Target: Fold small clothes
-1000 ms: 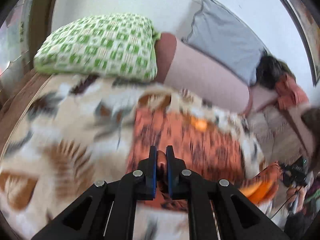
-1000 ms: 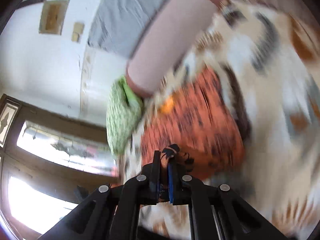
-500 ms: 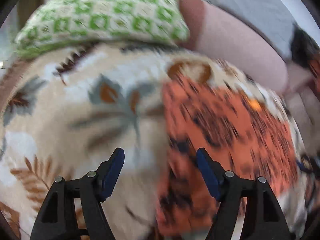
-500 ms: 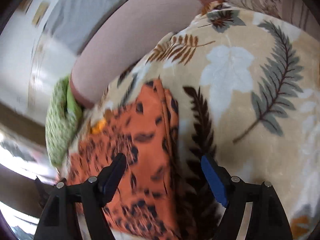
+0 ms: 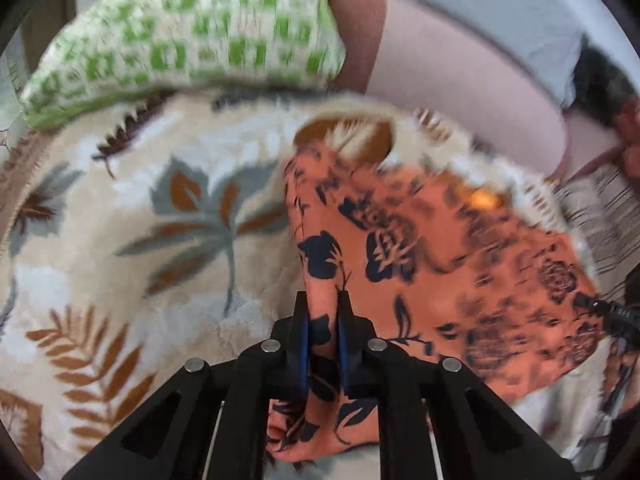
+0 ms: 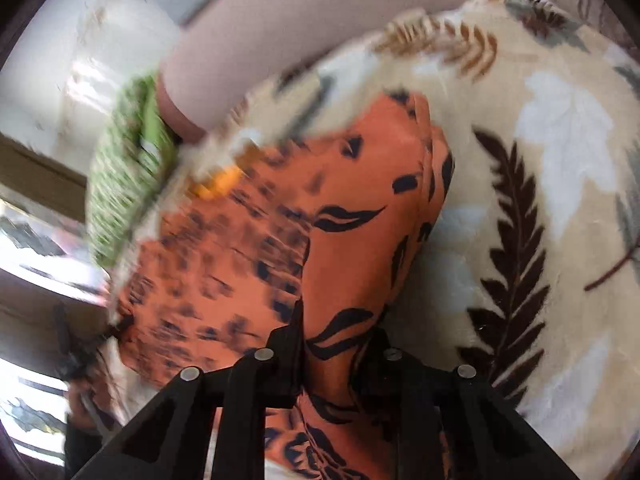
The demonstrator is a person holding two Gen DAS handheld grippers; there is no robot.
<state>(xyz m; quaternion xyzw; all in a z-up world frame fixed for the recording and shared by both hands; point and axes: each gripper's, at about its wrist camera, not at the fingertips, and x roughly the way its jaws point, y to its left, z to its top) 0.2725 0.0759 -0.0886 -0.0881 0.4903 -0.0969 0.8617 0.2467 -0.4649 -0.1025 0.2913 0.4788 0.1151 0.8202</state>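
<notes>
An orange garment [image 5: 420,240] with a dark floral print is laid on a beige leaf-patterned blanket [image 5: 140,220], below a green checked pillow [image 5: 192,40]. A fold at its near edge is pinched by the left tool [image 5: 323,320], pressed together on the cloth. The right tool [image 6: 336,332] is closing, with the garment's cloth gathered between its jaws and pinched.

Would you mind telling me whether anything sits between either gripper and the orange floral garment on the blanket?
Nothing visible does. The left gripper is shut on a bunched edge of the orange garment. The right gripper is closing with the same cloth already between its fingers. The garment lies on the leaf-print blanket.
</notes>
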